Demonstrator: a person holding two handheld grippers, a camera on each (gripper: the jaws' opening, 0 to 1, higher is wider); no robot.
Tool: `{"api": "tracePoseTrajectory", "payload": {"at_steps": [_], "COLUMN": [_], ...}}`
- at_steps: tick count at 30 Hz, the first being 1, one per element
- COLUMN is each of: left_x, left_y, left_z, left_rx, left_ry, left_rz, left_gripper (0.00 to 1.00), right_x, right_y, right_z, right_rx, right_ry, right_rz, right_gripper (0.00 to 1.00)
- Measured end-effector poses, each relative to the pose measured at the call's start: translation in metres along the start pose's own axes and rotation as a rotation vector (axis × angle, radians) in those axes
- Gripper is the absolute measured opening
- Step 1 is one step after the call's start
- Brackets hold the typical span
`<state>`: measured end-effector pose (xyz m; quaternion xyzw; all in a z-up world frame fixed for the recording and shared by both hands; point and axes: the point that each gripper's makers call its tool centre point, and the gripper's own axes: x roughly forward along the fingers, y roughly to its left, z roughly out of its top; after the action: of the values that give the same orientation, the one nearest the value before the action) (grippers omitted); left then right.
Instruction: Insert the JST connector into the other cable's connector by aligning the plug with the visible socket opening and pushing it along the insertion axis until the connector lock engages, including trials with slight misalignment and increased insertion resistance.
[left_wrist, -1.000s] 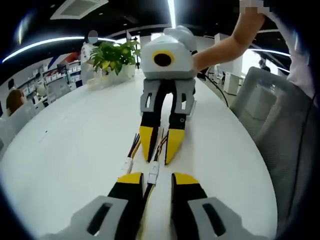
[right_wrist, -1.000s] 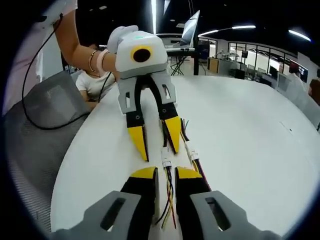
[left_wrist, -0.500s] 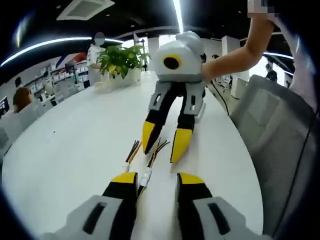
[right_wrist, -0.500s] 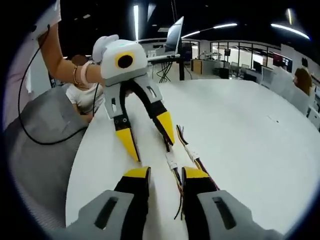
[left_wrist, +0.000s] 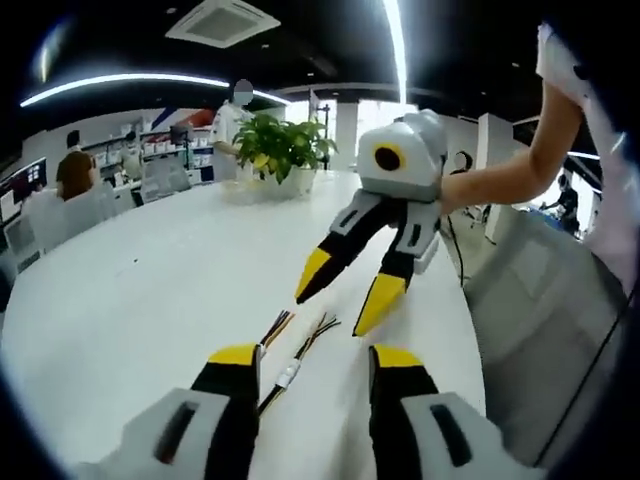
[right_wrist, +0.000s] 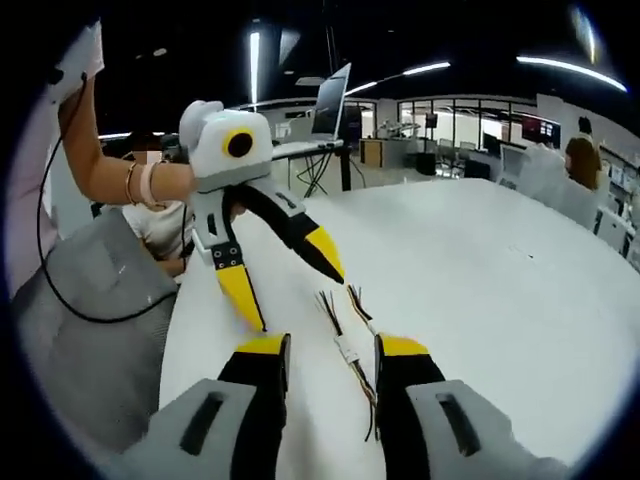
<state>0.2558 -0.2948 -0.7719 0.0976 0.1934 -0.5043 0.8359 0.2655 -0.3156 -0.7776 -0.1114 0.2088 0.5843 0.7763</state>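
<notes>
Two short cables lie side by side on the white table (left_wrist: 130, 290). One carries a small white JST connector (left_wrist: 288, 375) with its loose coloured wire ends (left_wrist: 320, 325) fanned out; the other cable (left_wrist: 278, 322) runs behind my left jaw. The same connector (right_wrist: 348, 350) lies between my right jaws in the right gripper view. I cannot tell whether any plug is mated. My left gripper (left_wrist: 315, 357) is open above the cables and holds nothing. It also appears from the front as the left gripper (right_wrist: 285, 272). My right gripper (right_wrist: 332, 346) is open and empty too, seen opposite as the right gripper (left_wrist: 345, 290).
A potted plant (left_wrist: 283, 145) stands at the table's far end. A grey mesh chair (left_wrist: 530, 290) sits along the table's edge, beside the person's arm (left_wrist: 510, 175). A laptop (right_wrist: 335, 95) on a stand is behind. People sit in the background office.
Both grippers' jaws have spread wide and let go of the cables they were closed around. Both have pulled back and risen; the cables stay on the table.
</notes>
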Motion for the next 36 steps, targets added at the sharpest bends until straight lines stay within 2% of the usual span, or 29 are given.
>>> {"api": "tracePoseTrajectory", "payload": {"at_steps": [6, 9, 12, 16, 19, 24, 26, 30, 32, 34, 36], "left_x": [-0.009, -0.012, -0.017, -0.022, -0.026, -0.035, -0.039, -0.044, -0.047, -0.049, -0.053], "left_y": [0.000, 0.002, 0.003, 0.004, 0.005, 0.009, 0.008, 0.006, 0.005, 0.004, 0.005], "left_z": [0.005, 0.006, 0.009, 0.014, 0.014, 0.010, 0.011, 0.012, 0.011, 0.012, 0.014], "left_rx": [-0.013, -0.033, -0.005, -0.039, -0.047, -0.063, -0.070, -0.076, -0.065, -0.058, -0.065], "left_ry": [-0.026, -0.035, -0.045, -0.073, -0.070, -0.057, -0.063, -0.061, -0.053, -0.053, -0.055], "left_rz": [0.025, 0.051, 0.073, 0.086, 0.102, 0.151, 0.165, 0.188, 0.199, 0.206, 0.222], "left_gripper": [0.42, 0.47, 0.50, 0.61, 0.69, 0.70, 0.71, 0.81, 0.84, 0.89, 0.94], "right_x": [-0.006, -0.009, -0.012, -0.016, -0.020, -0.026, -0.029, -0.036, -0.038, -0.039, -0.041], "right_y": [-0.003, -0.002, 0.005, 0.014, 0.017, 0.022, 0.022, 0.024, 0.024, 0.022, 0.024], "right_z": [0.006, 0.004, 0.004, 0.004, 0.006, 0.012, 0.014, 0.019, 0.021, 0.021, 0.022], "right_rx": [0.007, 0.038, 0.049, 0.037, 0.043, 0.066, 0.052, 0.067, 0.070, 0.095, 0.100], "right_ry": [-0.015, -0.007, -0.002, 0.004, -0.005, -0.021, -0.023, -0.044, -0.049, -0.052, -0.056], "right_rz": [-0.042, -0.063, -0.058, -0.058, -0.066, -0.076, -0.092, -0.109, -0.133, -0.159, -0.166], "right_gripper": [0.45, 0.51, 0.53, 0.56, 0.60, 0.77, 0.78, 0.81, 0.88, 1.00, 1.00]}}
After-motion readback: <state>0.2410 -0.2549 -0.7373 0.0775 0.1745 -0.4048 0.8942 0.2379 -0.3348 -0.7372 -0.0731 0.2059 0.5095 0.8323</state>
